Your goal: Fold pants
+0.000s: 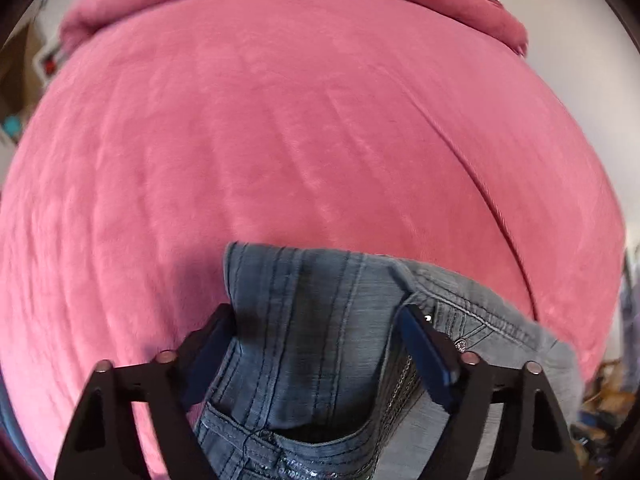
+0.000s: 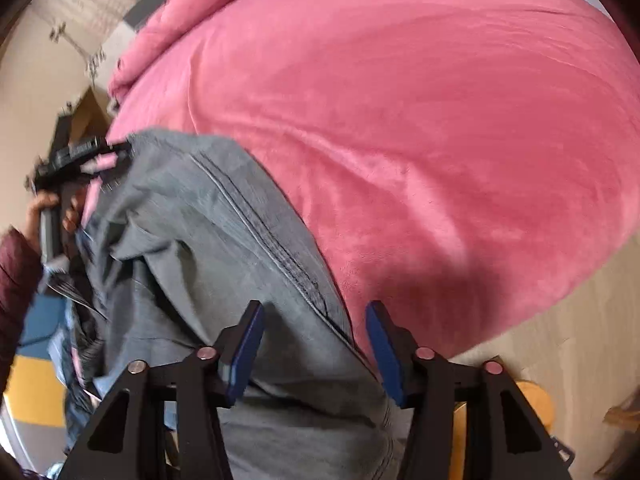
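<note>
Your left gripper [image 1: 320, 354] points steeply down over the pink blanket [image 1: 280, 120], and the waistband end of the jeans [image 1: 304, 320] sits between its two blue pads [image 1: 430, 354]. The fingers stand moderately wide; the denim fills the gap from one pad to the other, and the cloth bunches up ahead of the tips, so you appear to have it gripped there. A pocket rivet and a line of stitching show just to the right of the right-hand pad.

Your right gripper [image 2: 316, 344] likewise points down, with a grey-blue leg of the jeans [image 2: 208, 240] running up between its pads [image 2: 246, 352]. The cloth touches the left-hand pad, but a strip of pink blanket [image 2: 400, 120] shows between the seam and the right-hand pad (whether the pads press on the cloth cannot be told from this view).

In the right wrist view the jeans hang in loose folds, stretching away to the left gripper [image 2: 86, 156], which your left hand [image 2: 50, 208] holds by its handle. A dark red sleeve [image 2: 16, 272] covers that arm. Pale wooden floor [image 2: 560, 320] lies beyond the blanket's edge.
</note>
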A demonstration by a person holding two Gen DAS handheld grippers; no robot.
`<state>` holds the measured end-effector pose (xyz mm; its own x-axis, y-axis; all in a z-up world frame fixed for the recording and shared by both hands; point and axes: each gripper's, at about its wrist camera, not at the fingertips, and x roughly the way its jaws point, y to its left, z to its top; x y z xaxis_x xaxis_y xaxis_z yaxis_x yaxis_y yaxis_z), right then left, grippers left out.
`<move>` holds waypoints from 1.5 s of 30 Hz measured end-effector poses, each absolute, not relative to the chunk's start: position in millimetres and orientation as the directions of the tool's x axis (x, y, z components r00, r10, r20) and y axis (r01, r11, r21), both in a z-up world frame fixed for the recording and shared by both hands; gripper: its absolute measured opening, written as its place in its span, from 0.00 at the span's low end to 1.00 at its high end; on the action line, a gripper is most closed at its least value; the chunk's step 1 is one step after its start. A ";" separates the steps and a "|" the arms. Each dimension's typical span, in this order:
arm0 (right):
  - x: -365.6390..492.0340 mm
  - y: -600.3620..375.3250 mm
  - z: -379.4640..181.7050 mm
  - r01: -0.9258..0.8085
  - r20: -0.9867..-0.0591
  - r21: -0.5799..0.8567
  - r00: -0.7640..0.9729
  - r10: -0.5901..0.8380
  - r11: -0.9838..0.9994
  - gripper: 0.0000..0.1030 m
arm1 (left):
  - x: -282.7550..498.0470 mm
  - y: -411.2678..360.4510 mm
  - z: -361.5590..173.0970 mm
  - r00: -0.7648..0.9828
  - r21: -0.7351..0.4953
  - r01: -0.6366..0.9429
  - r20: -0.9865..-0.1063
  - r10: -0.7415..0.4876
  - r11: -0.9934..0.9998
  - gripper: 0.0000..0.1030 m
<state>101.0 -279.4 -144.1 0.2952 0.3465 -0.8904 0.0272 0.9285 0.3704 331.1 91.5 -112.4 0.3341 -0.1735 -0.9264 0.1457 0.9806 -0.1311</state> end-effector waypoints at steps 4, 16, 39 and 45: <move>100.9 -263.2 -149.8 -0.044 -0.925 0.271 0.263 0.273 0.962 0.12 | 316.4 76.2 -103.5 0.363 -0.140 0.199 -0.909 -0.206 0.970 0.15; 74.6 -238.5 -45.5 -0.068 -0.868 0.068 0.488 0.092 0.995 0.04 | 184.9 167.6 41.4 0.720 -0.411 0.099 -0.599 -0.351 0.906 0.13; 310.7 -182.7 -2.0 -0.014 -0.828 0.082 0.555 0.076 0.997 0.36 | 218.3 358.3 -50.2 0.550 -0.332 -0.483 -0.835 -0.015 0.810 0.14; 338.0 -234.1 -68.9 0.100 -0.891 0.157 0.444 0.097 0.982 0.38 | 219.1 365.5 -61.3 0.551 -0.347 -0.485 -0.834 -0.028 0.803 0.14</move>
